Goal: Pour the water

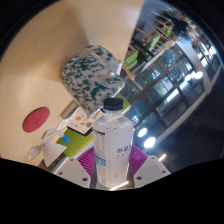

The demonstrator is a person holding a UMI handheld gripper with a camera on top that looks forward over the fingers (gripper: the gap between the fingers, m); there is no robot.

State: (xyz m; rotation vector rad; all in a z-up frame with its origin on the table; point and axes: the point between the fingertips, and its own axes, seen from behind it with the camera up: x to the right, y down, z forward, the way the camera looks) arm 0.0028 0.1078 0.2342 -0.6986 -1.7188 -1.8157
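A clear plastic water bottle (112,145) with a dark cap and a white label stands upright between my fingers. My gripper (112,158) is shut on it, and both magenta pads (88,158) press against its sides. The whole view is tilted. Just behind the bottle's cap sits a white box with a green pattern (90,78) on the pale table (40,70). No cup or glass can be made out.
A red round disc (37,118) lies on the table to the left of the fingers. Small colourful items (68,128) cluster beside the bottle. Beyond the table edge to the right are dark glass panels with reflected lights (165,85).
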